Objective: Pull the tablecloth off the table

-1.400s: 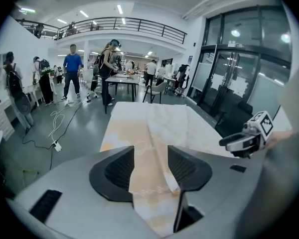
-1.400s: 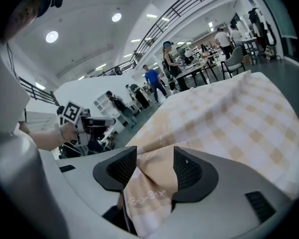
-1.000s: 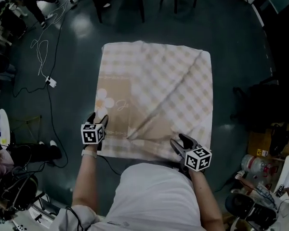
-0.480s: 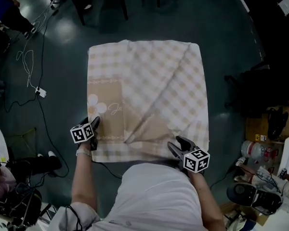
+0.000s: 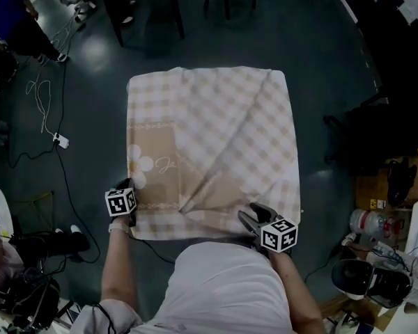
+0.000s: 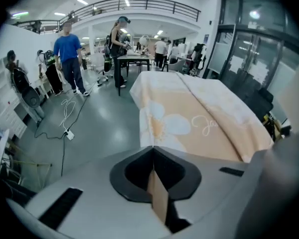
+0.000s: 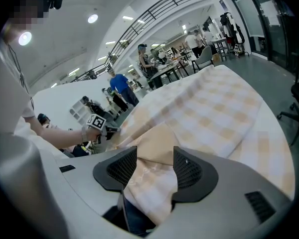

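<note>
Our left gripper (image 5: 126, 188) points forward and down. Its jaws have just closed, and a thin fold of cloth (image 5: 216, 131) is pinched flat between the fingers. Our right gripper (image 5: 249, 216) holds its jaws wider, with a thick bunch of cloth filling the gap and both pads pressing on it. Our left arm (image 5: 117, 270) reaches almost straight ahead. Our right arm (image 5: 296, 294) angles inward toward its fingertips.

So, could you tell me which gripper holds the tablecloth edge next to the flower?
The left gripper: its jaws have just closed on the tablecloth beside the white flower; the right gripper holds a bunched fold at the checked corner.
</note>
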`<state>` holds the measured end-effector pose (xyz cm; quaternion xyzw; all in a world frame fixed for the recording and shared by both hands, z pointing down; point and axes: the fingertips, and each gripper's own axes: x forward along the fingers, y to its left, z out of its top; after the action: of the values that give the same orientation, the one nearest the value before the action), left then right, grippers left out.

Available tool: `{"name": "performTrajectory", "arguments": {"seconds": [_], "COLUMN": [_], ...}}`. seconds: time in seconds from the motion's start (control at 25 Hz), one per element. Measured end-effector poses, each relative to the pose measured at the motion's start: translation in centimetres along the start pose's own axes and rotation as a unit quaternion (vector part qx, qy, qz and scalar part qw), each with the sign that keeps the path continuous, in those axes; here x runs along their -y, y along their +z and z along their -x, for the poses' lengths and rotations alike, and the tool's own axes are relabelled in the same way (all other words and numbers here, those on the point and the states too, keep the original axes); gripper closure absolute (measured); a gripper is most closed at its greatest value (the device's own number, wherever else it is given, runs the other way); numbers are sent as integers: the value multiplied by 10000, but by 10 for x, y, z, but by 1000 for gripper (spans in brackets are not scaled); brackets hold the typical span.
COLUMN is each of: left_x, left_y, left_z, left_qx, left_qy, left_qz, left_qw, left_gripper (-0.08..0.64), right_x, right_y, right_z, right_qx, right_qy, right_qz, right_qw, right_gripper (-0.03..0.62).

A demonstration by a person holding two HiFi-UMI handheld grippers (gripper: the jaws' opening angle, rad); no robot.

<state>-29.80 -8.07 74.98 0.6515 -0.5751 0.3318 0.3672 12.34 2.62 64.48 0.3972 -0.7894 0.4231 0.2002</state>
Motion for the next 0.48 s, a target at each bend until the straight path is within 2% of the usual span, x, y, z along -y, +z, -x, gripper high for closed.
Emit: {"name": "performTrajectory", "arguments": {"seconds": [0.08,0.24,0.48], "left_x": [6,32,78], "left_y": [4,20,27], "left_z": [6,12,41], "left_qx": [26,34,270], "left_qy": [-110,-359,-932], "left_qz": [-77,99,184], "left_qw": [9999,9993,9951], "left_gripper": [548,548,548], "right_x": [0,13,22], "right_y": [0,9,18], "right_z": [-1,0,1], "right_qx": [18,37,153], "right_qy": [32,89,164], "right_qz": [20,18,87], "right_qw": [10000,10000,9997], "right_gripper": [391,391,391]}}
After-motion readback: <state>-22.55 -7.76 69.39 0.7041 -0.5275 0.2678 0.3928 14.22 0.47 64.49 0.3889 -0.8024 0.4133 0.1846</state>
